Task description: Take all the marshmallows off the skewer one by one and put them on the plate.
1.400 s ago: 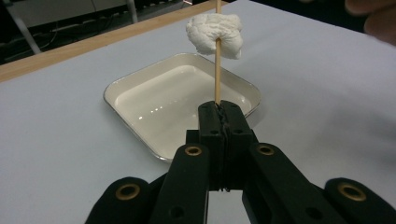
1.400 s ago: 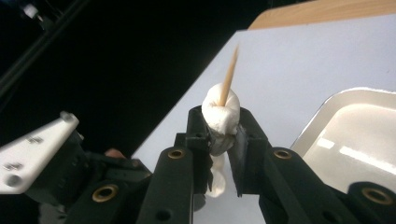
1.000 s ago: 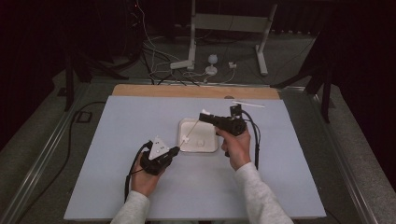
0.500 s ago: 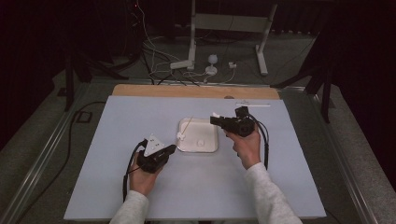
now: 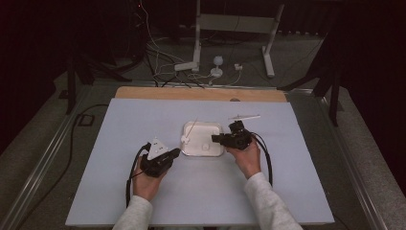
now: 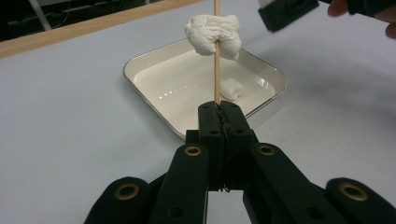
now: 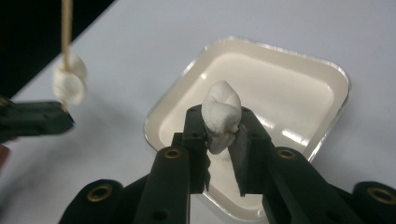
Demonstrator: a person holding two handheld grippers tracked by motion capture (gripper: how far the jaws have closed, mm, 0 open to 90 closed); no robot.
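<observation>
My left gripper (image 5: 178, 152) (image 6: 219, 109) is shut on the lower end of a thin wooden skewer (image 6: 217, 79) that stands upright. A white marshmallow (image 6: 212, 33) (image 7: 69, 79) is speared on the skewer, just at the near left edge of the tray. My right gripper (image 5: 214, 139) (image 7: 219, 121) is shut on a second marshmallow (image 7: 222, 112), held over the near edge of the white tray (image 5: 206, 129) (image 7: 280, 84). A third marshmallow (image 6: 232, 88) lies in the tray. The two grippers face each other across the tray.
The tray sits mid-table on a pale blue mat (image 5: 143, 120). A spare skewer (image 5: 244, 116) lies on the mat behind my right hand. A wooden strip (image 5: 201, 94) runs along the far edge. Cables and stand legs lie on the floor beyond.
My right gripper has come down toward the tray with its marshmallow. My left hand and the skewer have stayed where they were.
</observation>
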